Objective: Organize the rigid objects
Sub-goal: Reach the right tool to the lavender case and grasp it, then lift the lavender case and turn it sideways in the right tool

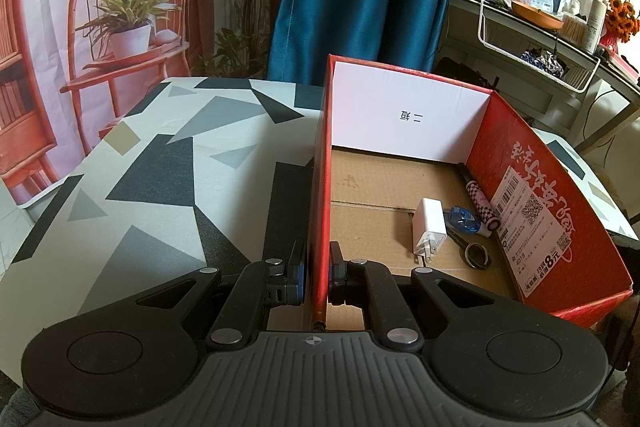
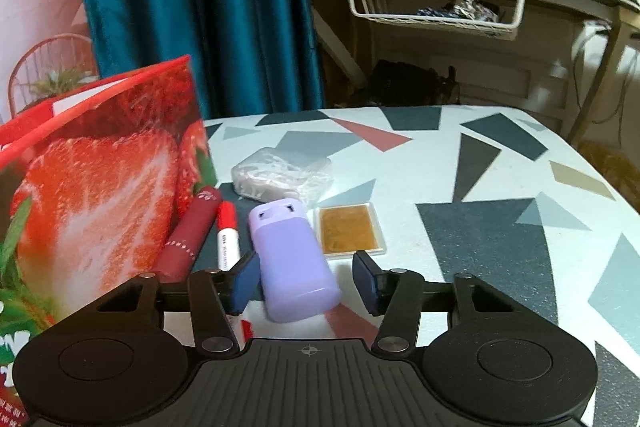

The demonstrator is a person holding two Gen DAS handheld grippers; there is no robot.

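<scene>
The table wears a cloth of grey, black and tan shards. On it stands the red box, open at the top, with a strawberry print on its outer side. The left gripper is clamped on the box's near left wall, one pad outside and one inside. Along the box's right wall lie a white charger, a checkered marker, a blue correction tape and a ring.

Outside the box, the right gripper has its fingers partly apart around the lower half of a lilac case, which lies flat on the cloth; the left pad is just beside or touching it, the right pad stands clear. Past it are a clear bag, a maroon tube, an amber tile and a red-capped pen
</scene>
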